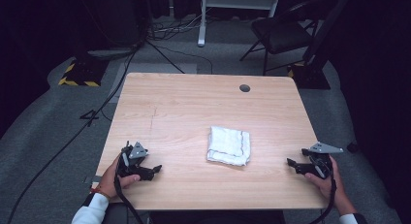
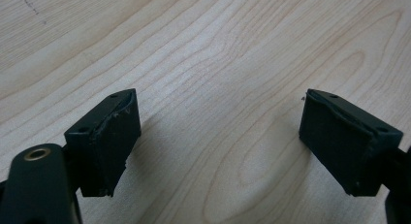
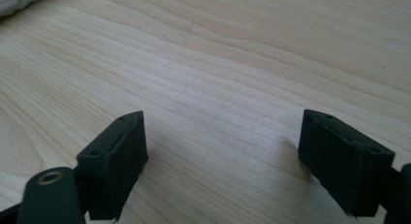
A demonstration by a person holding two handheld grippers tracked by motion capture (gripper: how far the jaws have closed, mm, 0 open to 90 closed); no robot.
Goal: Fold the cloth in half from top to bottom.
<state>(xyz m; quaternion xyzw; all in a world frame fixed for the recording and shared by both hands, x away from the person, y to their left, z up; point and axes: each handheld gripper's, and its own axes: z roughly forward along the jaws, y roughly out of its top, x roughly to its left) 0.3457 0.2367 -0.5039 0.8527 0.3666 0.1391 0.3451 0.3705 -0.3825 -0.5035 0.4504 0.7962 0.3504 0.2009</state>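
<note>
The folded cloth (image 1: 229, 145) lies on the table (image 1: 184, 103) between both empty, wide-open grippers, nearer the right gripper (image 1: 293, 165) than the left gripper (image 1: 154, 170)

No text, label, brand or number can be read in any of the pictures. The nearest thing to a sign is the yellow and black warning striping on the base of a stand (image 1: 77, 74), on the floor at the far left of the table (image 1: 194, 103).
</note>
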